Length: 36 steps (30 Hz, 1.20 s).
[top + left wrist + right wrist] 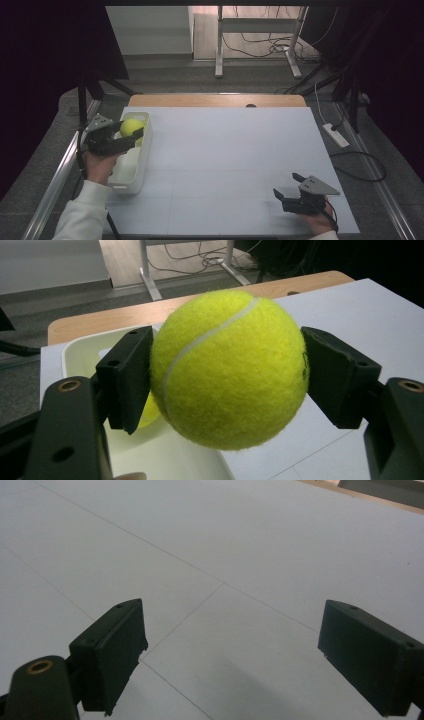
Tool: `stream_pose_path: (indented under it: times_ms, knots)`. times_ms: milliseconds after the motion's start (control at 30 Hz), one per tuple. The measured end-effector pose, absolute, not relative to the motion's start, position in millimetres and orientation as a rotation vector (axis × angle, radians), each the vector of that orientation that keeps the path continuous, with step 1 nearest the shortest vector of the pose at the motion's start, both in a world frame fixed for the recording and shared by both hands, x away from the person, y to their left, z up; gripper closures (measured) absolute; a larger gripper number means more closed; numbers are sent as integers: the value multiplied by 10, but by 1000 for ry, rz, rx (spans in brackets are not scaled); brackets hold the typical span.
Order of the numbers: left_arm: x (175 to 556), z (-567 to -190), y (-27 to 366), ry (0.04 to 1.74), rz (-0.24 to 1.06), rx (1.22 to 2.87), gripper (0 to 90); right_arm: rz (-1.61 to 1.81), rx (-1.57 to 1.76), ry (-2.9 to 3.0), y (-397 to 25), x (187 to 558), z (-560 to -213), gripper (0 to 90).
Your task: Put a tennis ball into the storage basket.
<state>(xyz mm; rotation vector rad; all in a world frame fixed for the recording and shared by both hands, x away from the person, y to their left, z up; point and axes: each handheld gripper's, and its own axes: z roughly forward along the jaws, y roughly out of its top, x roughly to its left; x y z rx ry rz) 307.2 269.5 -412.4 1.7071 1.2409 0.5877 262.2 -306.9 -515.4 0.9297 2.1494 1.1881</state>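
Looks like a lab or recording room set up for tests. White sheet-covered table [225, 160] with a wooden edge at the far side, ringed by dark curtains. Behind it, bare grey floor, a metal-legged desk frame [257, 40] with loose cables [265, 45] trailing beneath. Power strip [336, 135] lying on the floor at the right, tripod legs [87, 97] standing at the left.

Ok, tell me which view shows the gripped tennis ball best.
The left gripper view: the tennis ball is close up, its seam clear, pinched between the left gripper jaws over the white bin. The high view shows the ball small and far off, partly hidden by the jaws. The right gripper view looks at bare table.
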Motion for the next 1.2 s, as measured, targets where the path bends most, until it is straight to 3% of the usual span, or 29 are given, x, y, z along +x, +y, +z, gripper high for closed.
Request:
stream_pose_path:
  times_ms: [1200]
  knots:
    - [3230,-4352,2847,1374,568,1799,261,1181,927,2157,-3054,2624,-5160,114]
